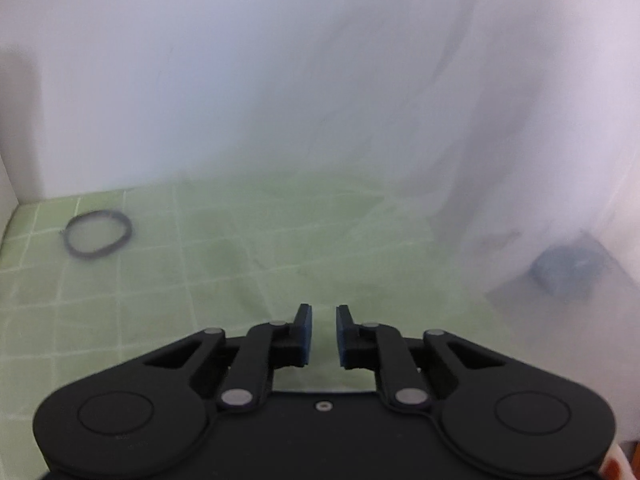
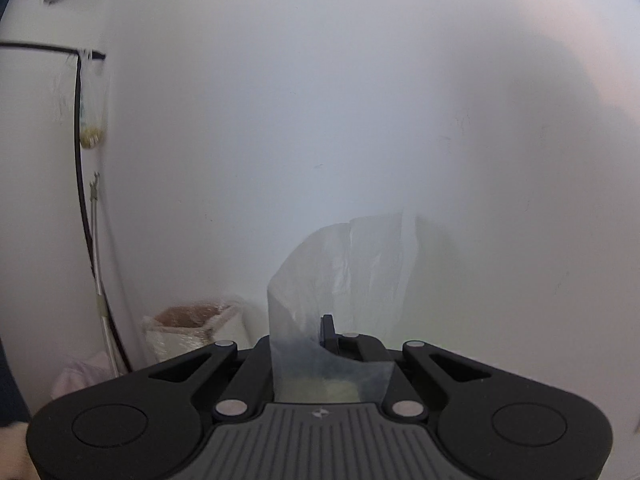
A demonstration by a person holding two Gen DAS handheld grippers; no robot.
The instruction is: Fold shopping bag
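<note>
A thin, translucent shopping bag (image 2: 344, 280), light, limp and slippery, hangs pinched in the right gripper (image 2: 320, 340) fingers above the tabletop (image 1: 160, 280); left gripper (image 1: 323, 332) fingers stand slightly apart, empty; best gripped along an edge

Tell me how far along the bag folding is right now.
Early stage. Done: the right tool is shut on a strip of the thin translucent white plastic shopping bag, holding it up in front of the white wall. In hand: the left tool shows a narrow gap with nothing visibly pinched; blurred bag film hangs ahead over the green gridded mat. Left: no fold is visible yet.
</note>
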